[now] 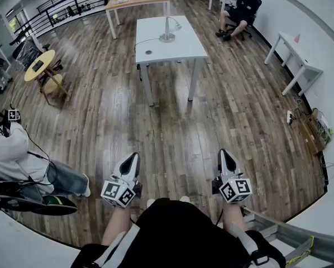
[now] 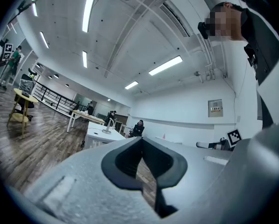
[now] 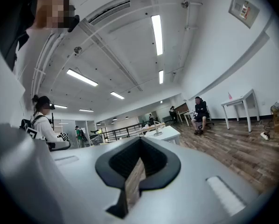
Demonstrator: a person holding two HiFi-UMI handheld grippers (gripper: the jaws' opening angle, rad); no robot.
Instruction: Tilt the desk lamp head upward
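Observation:
The desk lamp [image 1: 168,29], silver with a round base and a curved neck, stands on a white table [image 1: 184,52] far ahead across the wooden floor. In the left gripper view the desk lamp [image 2: 109,124] is small on that white table [image 2: 100,135], and in the right gripper view the desk lamp [image 3: 156,128] looks just as small. My left gripper [image 1: 134,157] and right gripper [image 1: 222,152] are held low near my body, well short of the table. Both point forward. The left gripper [image 2: 142,146] and the right gripper [image 3: 139,146] are shut with nothing between the jaws.
A round yellow table [image 1: 39,66] stands at the left and a wooden-topped table [image 1: 138,0] behind the white one. One person sits on a chair [image 1: 242,10] at the back right, another [image 1: 16,155] at my near left. A white side table [image 1: 298,60] and a box [image 1: 312,132] line the right wall.

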